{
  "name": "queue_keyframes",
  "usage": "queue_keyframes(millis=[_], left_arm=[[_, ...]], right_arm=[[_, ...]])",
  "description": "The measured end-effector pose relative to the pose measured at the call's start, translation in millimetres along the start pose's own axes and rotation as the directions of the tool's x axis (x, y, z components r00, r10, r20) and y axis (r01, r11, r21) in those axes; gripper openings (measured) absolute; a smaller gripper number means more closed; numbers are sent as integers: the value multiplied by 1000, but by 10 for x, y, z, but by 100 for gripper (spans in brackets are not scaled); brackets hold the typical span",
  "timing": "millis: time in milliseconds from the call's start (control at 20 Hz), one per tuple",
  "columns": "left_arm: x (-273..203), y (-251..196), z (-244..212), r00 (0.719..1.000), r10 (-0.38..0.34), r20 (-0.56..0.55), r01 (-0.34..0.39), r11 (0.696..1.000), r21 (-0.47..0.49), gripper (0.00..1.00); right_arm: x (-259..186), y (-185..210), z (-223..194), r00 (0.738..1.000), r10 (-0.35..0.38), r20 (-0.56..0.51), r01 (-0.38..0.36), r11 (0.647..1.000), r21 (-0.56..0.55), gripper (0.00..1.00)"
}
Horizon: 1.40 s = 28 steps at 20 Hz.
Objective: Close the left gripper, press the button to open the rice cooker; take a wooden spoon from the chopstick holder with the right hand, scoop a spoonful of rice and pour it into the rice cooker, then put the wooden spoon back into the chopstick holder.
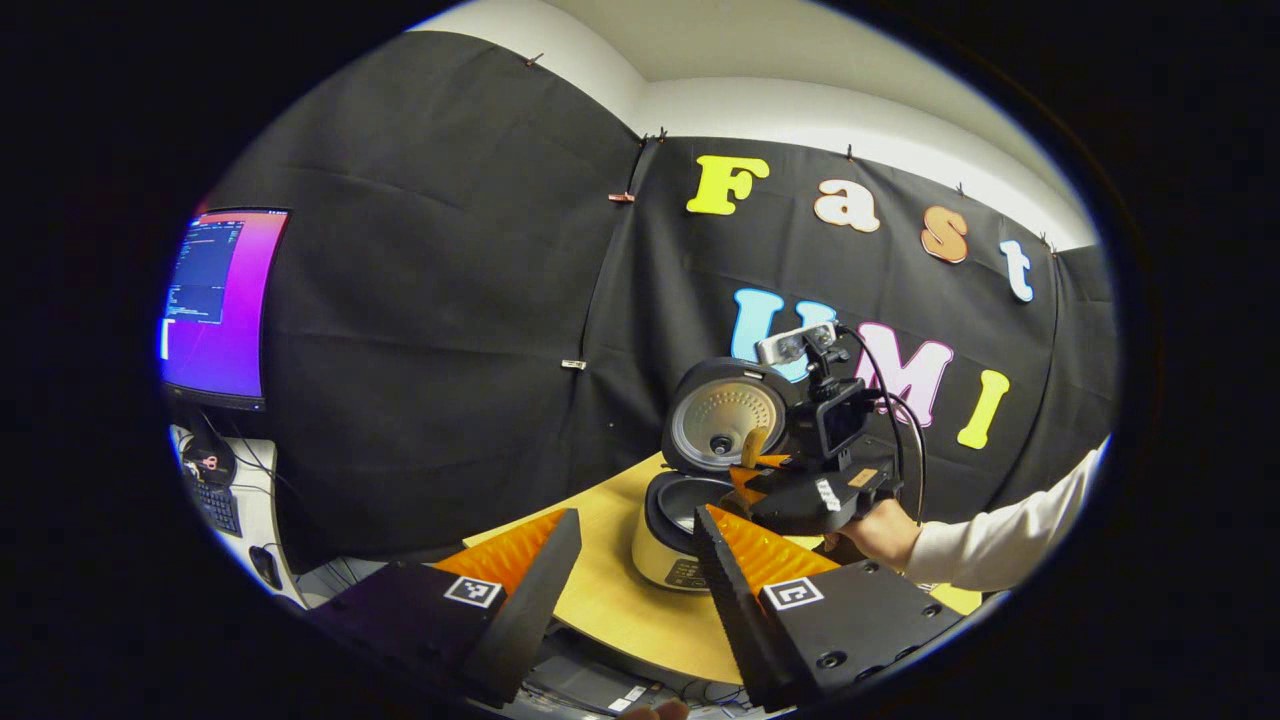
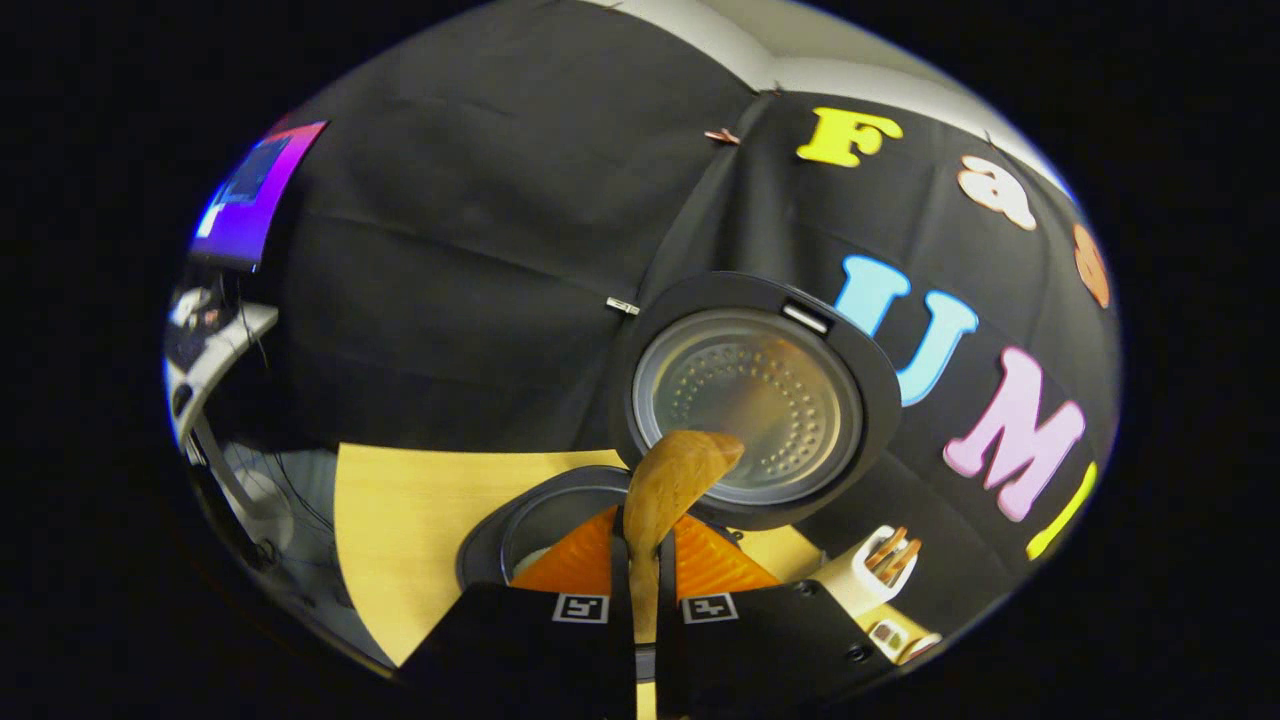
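In the left gripper view, the left gripper [image 1: 635,560] hangs with its fingers spread wide and empty above the pale wooden desk [image 1: 610,590]; beyond it stands the cream rice cooker with a black rim [image 1: 672,545], its round lid raised, and the right gripper [image 1: 748,478], held by a hand [image 1: 880,530] in a white sleeve [image 1: 1010,540], reaches over the open pot. The right gripper view adds the close detail: those fingers pinch the handle of the brown wooden spoon [image 2: 672,485], its bowl raised before the lid's metal inner plate; a white chopstick holder [image 2: 868,572] with wooden utensils stands on the desk to the right.
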<state>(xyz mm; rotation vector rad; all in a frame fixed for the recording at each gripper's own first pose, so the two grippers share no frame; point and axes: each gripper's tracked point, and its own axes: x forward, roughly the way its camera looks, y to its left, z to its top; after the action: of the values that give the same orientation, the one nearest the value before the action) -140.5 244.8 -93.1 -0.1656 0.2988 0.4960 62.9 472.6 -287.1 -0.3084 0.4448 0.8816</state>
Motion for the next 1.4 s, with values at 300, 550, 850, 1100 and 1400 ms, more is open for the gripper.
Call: queue_keyframes(millis=[300, 550, 850, 1100, 1400], left_arm=[[23, -150, 4, 1000, -27, 1, 27, 1000, 9, 80], [114, -383, -1, 998, -62, -7, 62, 998, 23, 80], [235, -781, -34, 994, -107, -17, 107, 993, 38, 80], [341, -1218, -108, 988, -151, -37, 153, 986, 61, 80], [435, -1706, -200, 986, -155, -57, 159, 984, 75, 80]], right_arm=[[-251, -628, 104, 999, -31, -13, 34, 866, 499, 12], [-750, -1243, -9, 997, -80, 12, 52, 750, 659, 12], [-1578, -2171, -409, 980, -197, -10, 150, 714, 684, 12], [-2222, -3063, -1062, 943, -318, -94, 293, 668, 684, 12], [-2841, -3965, -2033, 863, -453, -225, 459, 514, 725, 12]])
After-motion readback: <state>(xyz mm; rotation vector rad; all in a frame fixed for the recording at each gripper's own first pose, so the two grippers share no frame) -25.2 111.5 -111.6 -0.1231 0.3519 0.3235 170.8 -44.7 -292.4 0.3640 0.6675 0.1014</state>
